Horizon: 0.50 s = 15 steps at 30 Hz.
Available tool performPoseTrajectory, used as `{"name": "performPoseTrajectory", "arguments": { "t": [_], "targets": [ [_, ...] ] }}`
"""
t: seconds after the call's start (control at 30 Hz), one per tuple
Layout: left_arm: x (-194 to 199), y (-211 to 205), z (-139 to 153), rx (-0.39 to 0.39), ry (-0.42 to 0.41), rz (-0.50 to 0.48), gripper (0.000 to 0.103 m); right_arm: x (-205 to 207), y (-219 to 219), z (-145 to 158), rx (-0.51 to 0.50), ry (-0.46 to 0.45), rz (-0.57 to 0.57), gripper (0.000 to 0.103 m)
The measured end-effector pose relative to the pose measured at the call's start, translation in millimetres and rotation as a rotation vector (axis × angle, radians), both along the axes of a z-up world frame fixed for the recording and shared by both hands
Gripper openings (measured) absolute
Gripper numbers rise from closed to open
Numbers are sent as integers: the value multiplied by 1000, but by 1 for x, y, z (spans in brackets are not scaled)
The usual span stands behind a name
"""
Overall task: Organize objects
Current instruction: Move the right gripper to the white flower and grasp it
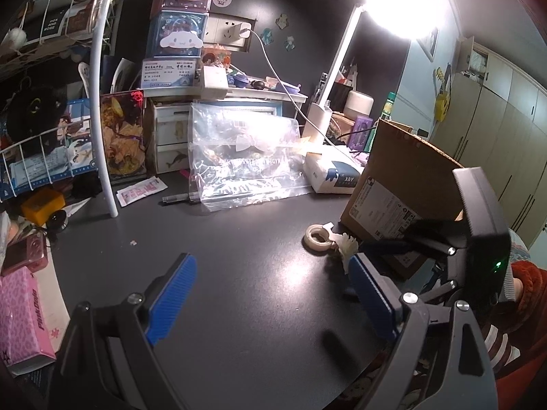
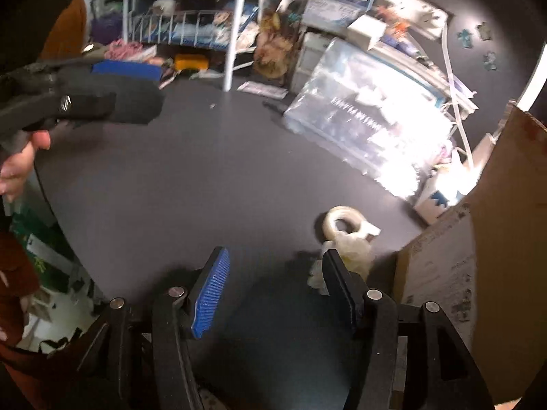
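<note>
A roll of clear tape [image 1: 317, 236] lies on the dark desk [image 1: 222, 239] next to a crumpled cream wrapper [image 1: 347, 246]. Both also show in the right wrist view, the tape [image 2: 340, 226] and the wrapper [image 2: 354, 251]. My left gripper [image 1: 270, 273] is open and empty above the desk, left of the tape. My right gripper [image 2: 275, 273] is open and empty, its right finger close to the wrapper. A brown cardboard box [image 1: 403, 188] stands just right of the tape. The right gripper also shows in the left wrist view [image 1: 478, 225].
Clear plastic bags [image 1: 246, 157] lean at the back with a pen [image 1: 181, 199] in front. A tissue pack [image 1: 333, 174], a white wire rack [image 1: 48, 157], stacked drawers [image 1: 171, 136], a pink box [image 1: 24, 317] and a lit desk lamp [image 1: 400, 3] surround the desk.
</note>
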<state>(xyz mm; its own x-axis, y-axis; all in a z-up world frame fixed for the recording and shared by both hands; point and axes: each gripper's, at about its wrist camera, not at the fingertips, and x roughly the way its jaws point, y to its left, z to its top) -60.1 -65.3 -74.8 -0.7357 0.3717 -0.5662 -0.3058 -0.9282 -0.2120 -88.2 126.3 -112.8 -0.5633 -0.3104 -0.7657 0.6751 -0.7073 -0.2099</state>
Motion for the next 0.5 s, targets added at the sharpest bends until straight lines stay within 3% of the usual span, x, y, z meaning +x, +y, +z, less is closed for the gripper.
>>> {"name": "performPoseTrajectory", "arguments": {
  "t": [0.17,0.27,0.37,0.43,0.5],
  "targets": [
    [-2,5,5,12,14,-13,89,-8,0,0,112,121,-45,46],
    [-1,7,7,13,23,-19,89,-21,-3,-13,172,91,-82,36],
    [-1,7,5,10,20,-22,89,-32,0,-24,189,58,-115,33],
    [-2,6,4,13,15,-21,89,-35,4,-26,180,60,-143,16],
    [-3,6,2,13,10,-21,89,-34,6,-26,175,65,-151,12]
  ]
}}
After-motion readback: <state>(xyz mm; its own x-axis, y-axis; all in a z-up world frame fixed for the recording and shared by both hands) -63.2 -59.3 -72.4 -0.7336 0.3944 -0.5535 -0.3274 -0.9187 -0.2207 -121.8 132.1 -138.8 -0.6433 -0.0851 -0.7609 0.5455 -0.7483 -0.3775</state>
